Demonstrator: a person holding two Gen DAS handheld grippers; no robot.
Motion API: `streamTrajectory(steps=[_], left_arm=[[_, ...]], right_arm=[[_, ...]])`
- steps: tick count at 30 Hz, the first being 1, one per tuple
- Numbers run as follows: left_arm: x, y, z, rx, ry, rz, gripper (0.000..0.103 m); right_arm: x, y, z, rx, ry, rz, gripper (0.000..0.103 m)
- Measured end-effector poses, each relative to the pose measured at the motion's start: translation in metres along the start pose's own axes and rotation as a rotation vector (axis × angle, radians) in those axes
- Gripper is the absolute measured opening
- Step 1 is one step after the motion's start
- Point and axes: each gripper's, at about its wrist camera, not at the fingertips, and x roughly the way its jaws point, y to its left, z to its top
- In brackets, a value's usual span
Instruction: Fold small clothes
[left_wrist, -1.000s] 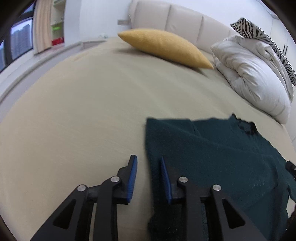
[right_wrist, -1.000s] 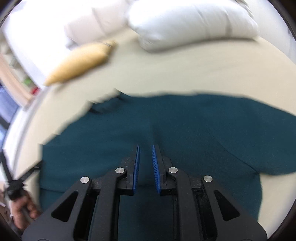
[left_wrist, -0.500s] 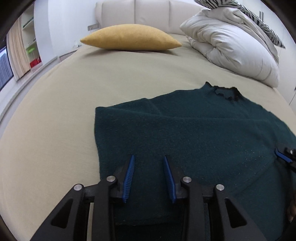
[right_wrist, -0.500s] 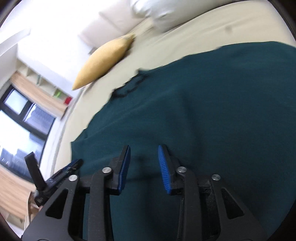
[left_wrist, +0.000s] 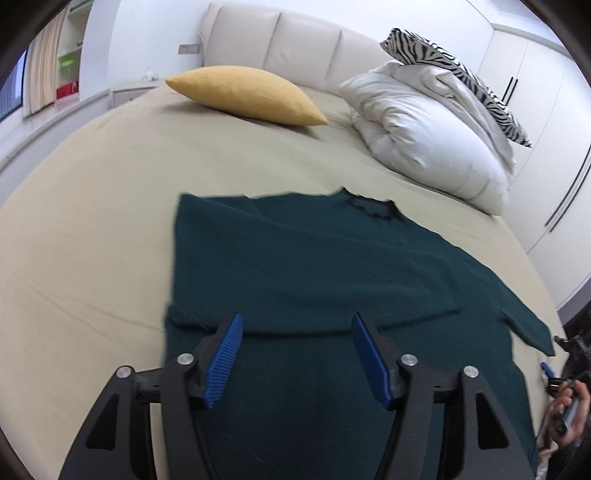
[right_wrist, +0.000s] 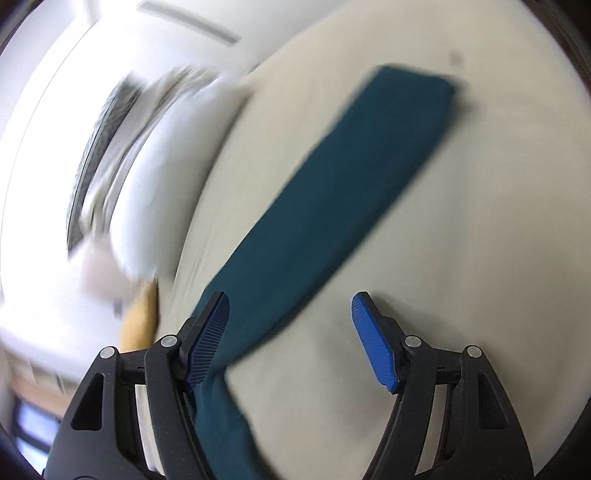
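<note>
Bed: the beige bed sheet (left_wrist: 92, 206) carries everything in the left wrist view; no box, basket or drawer shows in either view.
On the bed: a yellow pillow (left_wrist: 247, 96) at upper centre, a white duvet bundle (left_wrist: 428, 133) at upper right with a zebra-print cloth (left_wrist: 454, 70) on top, and the dark green sweater (left_wrist: 314, 266) across the middle and lower frame.
Behind the bed: a pale padded headboard (left_wrist: 295, 40) along the top edge.
Sweater, left wrist view: lies flat on the sheet, collar (left_wrist: 369, 206) toward the duvet; its left side is folded over the body, giving a straight left edge and a layered lower hem line just above the fingertips.
Sweater, right wrist view: one long sleeve (right_wrist: 343, 184) runs unfolded from lower centre to upper right, flat on the sheet; the view is motion-blurred.
Left gripper (left_wrist: 297, 354): fingers wide apart, over the sweater's lower part, holding nothing.
Right gripper (right_wrist: 290, 332): fingers wide apart; the sleeve's near end passes by the left finger (right_wrist: 207, 336), not clamped.
</note>
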Motion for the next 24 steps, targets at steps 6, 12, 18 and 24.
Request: streamTrajectory(steps=[6, 12, 18, 24], left_arm=[[0.008, -0.019, -0.02, -0.001, 0.073, -0.045, 0.067], [0.016, -0.02, -0.025, -0.042, 0.11, -0.068, 0.067], [0.007, -0.01, -0.018, -0.088, 0.092, -0.127, 0.067], [-0.001, 0.004, -0.009, -0.151, 0.066, -0.171, 0.067]], right_arm=[[-0.007, -0.062, 0.059, 0.223, -0.094, 0.066, 0.065], [0.036, -0.054, 0.107, 0.136, -0.084, -0.01, 0.026], [0.037, -0.005, 0.097, -0.099, -0.052, -0.06, 0.007], [0.051, 0.164, -0.014, -0.641, -0.001, -0.01, 0.007]])
